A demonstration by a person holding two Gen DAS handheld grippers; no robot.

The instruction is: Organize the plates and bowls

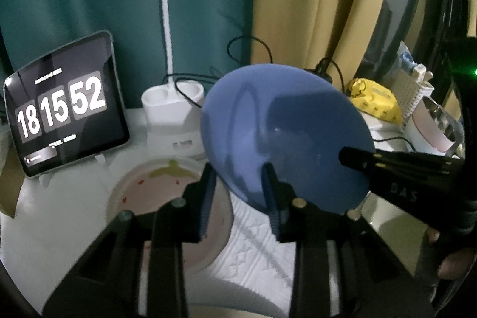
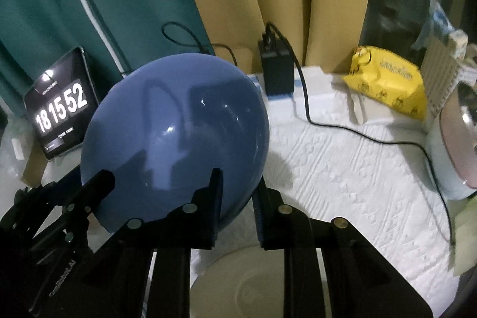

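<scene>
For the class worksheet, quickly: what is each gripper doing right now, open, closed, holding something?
Left gripper: closed on the rim of the blue bowl, which is lifted and tilted.
Right gripper: closed on the same bowl's opposite rim.

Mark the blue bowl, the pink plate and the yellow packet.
blue bowl [image 2: 179,139], right wrist view, glossy side.
pink plate [image 1: 155,187], left wrist view, speckled inner face.
yellow packet [image 2: 387,85], right wrist view, printed front.
</scene>
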